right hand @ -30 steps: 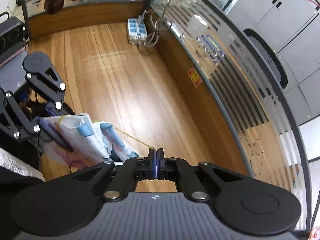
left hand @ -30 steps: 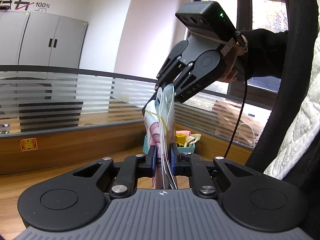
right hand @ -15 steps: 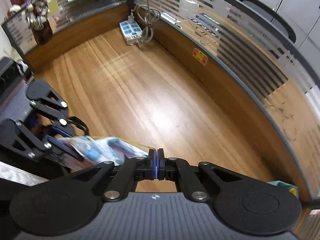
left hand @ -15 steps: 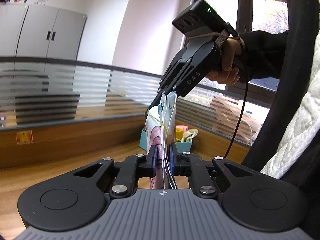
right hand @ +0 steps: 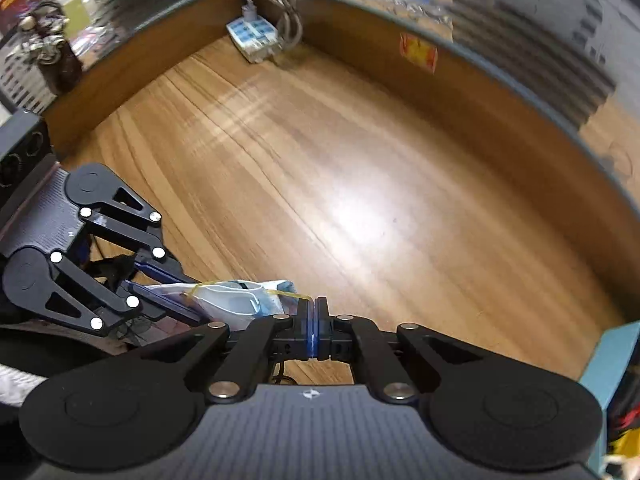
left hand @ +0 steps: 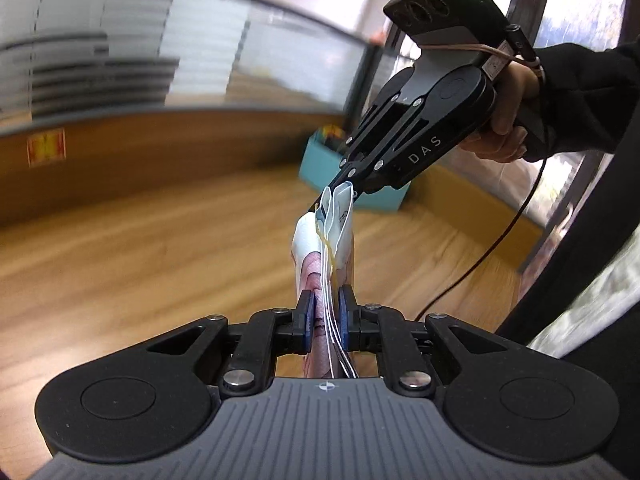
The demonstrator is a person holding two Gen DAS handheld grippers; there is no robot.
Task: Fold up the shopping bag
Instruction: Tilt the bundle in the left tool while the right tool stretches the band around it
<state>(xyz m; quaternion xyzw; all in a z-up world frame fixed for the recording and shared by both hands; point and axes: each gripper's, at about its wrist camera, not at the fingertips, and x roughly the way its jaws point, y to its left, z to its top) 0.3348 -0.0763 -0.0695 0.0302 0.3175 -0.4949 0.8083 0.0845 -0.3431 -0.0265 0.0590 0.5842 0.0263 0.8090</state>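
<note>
From the left wrist view, your left gripper (left hand: 325, 318) is clamped on the folded white-and-pink plastic shopping bag (left hand: 324, 248), which stands on edge between the blue pads and rises towards twelve o'clock. The thin yellow rubber band (left hand: 327, 245) runs round the bundle's upper part, and your right gripper (left hand: 340, 190) comes in from two o'clock with its tip at the bundle's top; this view does not show what that tip pinches. The wooden desk surface (left hand: 140, 248) lies below, and a teal box (left hand: 320, 160) sits near one o'clock behind the right gripper. Keep the left grip firm and low on the bundle, so the layers cannot fan out while the band is being worked. In the right wrist view, the right gripper (right hand: 316, 334) has its jaws fully together, and the yellow band (right hand: 288, 293) runs taut from the bundle (right hand: 236, 300) straight into that closed tip, so it seems to hold the band alone. The left gripper (right hand: 168, 292) holds the bundle at nine o'clock, above the desk (right hand: 340, 184); a white power strip (right hand: 253, 38) lies far off at twelve o'clock. Judging from this, you are banding the folded bag: pull the loop gently along its own line, guide it over the free end squarely, and avoid a sideways tug, which could snap the band or drag the folds loose.
</note>
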